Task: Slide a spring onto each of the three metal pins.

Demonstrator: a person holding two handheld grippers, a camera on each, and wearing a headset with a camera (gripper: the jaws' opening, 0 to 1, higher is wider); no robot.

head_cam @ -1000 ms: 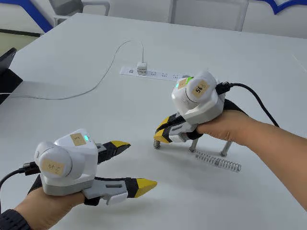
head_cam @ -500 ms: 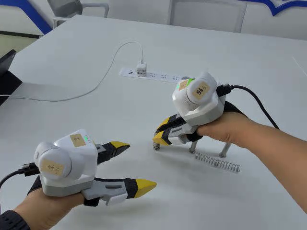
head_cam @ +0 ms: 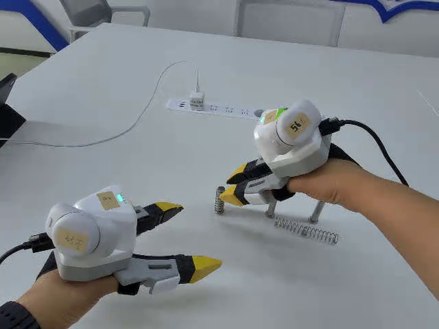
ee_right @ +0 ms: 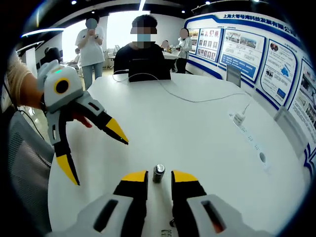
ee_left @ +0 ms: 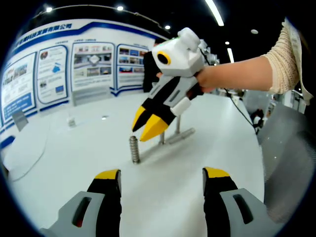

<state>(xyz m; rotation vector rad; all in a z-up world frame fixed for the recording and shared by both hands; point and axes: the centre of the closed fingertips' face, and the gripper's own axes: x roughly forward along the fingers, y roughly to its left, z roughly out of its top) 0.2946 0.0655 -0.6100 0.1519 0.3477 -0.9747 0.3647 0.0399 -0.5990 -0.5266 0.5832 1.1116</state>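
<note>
Two jaws of the left gripper stand wide apart over the table, holding nothing. We note a narrow gap between the right gripper jaws, nothing clasped, tips just beside the first pin, which wears a spring. A loose spring lies near the middle pin and end pin.

A broad white table carries a white power strip at 12 o'clock in the head view, its charger's thin cable trailing off toward 9 o'clock, and a grey chair stands beyond the far edge at 11 o'clock. Blue-trimmed display boards line the wall under bright ceiling strip lights, with people at the table's far end.
</note>
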